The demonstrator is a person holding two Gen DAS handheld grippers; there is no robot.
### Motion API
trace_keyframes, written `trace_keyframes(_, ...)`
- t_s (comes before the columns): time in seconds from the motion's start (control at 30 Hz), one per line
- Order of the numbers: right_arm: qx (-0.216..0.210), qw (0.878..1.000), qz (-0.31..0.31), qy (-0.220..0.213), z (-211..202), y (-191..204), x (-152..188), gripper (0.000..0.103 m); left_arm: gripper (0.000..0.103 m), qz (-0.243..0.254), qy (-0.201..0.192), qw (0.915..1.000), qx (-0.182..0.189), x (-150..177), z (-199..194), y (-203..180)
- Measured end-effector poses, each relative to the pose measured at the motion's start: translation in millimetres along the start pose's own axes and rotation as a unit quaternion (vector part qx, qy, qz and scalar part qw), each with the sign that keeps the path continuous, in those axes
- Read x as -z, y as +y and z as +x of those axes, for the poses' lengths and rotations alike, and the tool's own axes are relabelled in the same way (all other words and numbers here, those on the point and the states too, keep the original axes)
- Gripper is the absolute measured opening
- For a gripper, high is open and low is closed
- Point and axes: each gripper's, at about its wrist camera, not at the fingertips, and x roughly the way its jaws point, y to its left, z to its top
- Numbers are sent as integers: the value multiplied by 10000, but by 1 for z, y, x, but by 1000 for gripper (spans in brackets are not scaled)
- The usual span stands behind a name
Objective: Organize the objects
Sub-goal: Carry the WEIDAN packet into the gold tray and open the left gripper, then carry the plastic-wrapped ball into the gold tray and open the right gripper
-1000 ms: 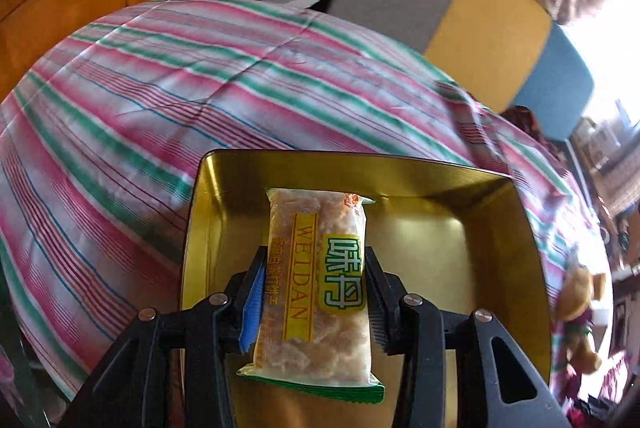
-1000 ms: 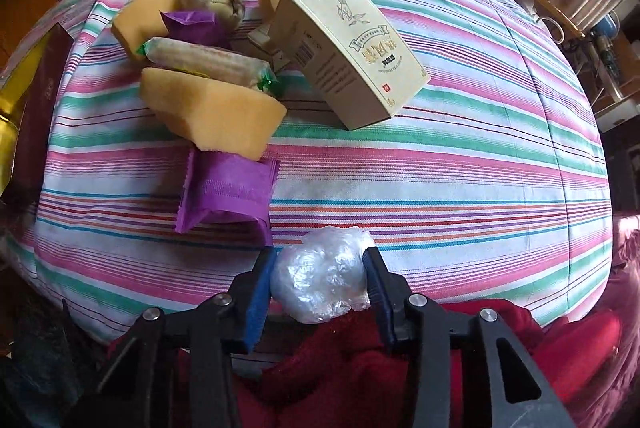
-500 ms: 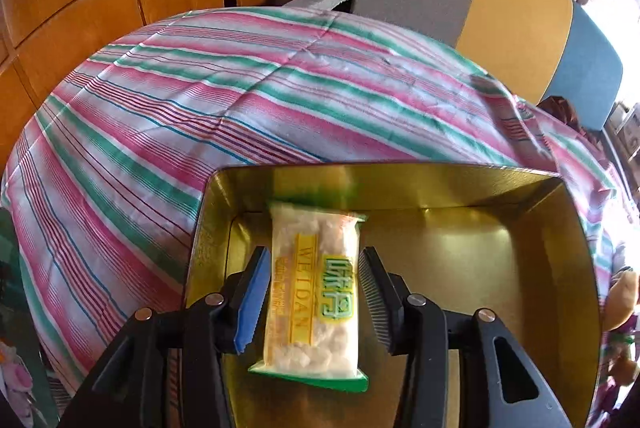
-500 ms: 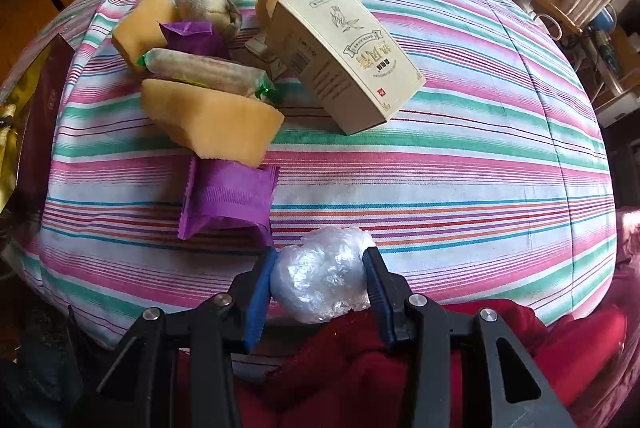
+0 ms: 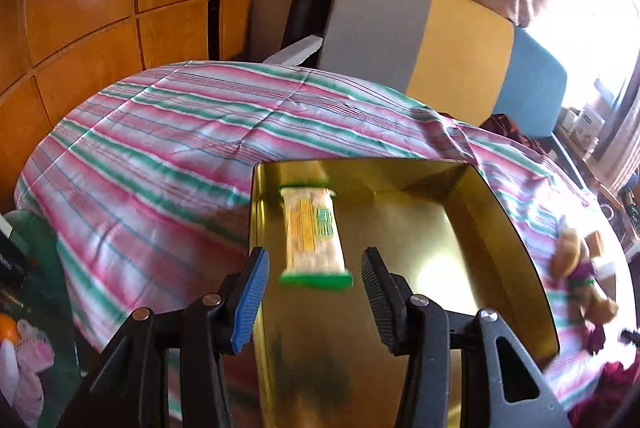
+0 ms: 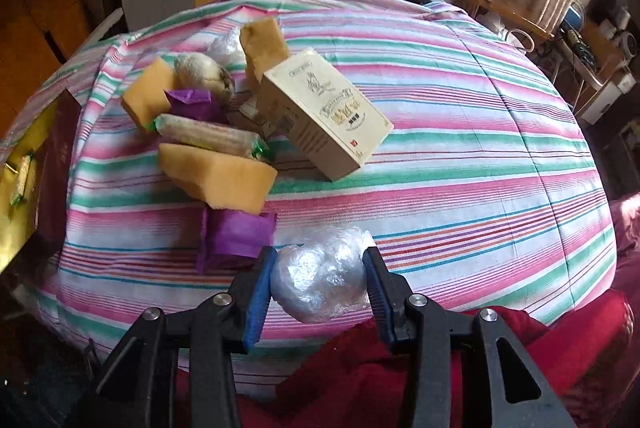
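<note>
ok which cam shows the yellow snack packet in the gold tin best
The left wrist view. The snack packet lies full length on the floor of the gold tin, just ahead of the open left gripper, though blurred. The right wrist view catches only a small sliver of it at the far left edge.

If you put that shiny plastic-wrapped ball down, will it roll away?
Probably a little. The wrapped ball looks round, so it could roll, though its crinkled wrap and the soft striped cloth should slow it. It seems light and squashy, since the right gripper holds it by pinching its sides.
</note>
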Motion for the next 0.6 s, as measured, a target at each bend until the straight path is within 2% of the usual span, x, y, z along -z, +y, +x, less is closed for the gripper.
trace_keyframes(0.1, -136, 9992, -55, -374, -19, 22, -12, 45, 48, -141, 65, 9999, 46, 13, -9, 9)
trace_keyframes(0.3, -926, 9891, -702, -903, -65, 135, -43, 45, 48, -427, 122, 9990, -16, 31, -22, 33)
trace_keyframes(0.43, -1773, 9704, -1289, -1017, -72, 228, -55, 46, 48, -518, -6, 9985, -149, 33, -28, 46)
trace_keyframes(0.6, -2585, 9426, -1995, -694, -55, 354, -61, 46, 48, -811, -129, 9964, -188, 33, -32, 63)
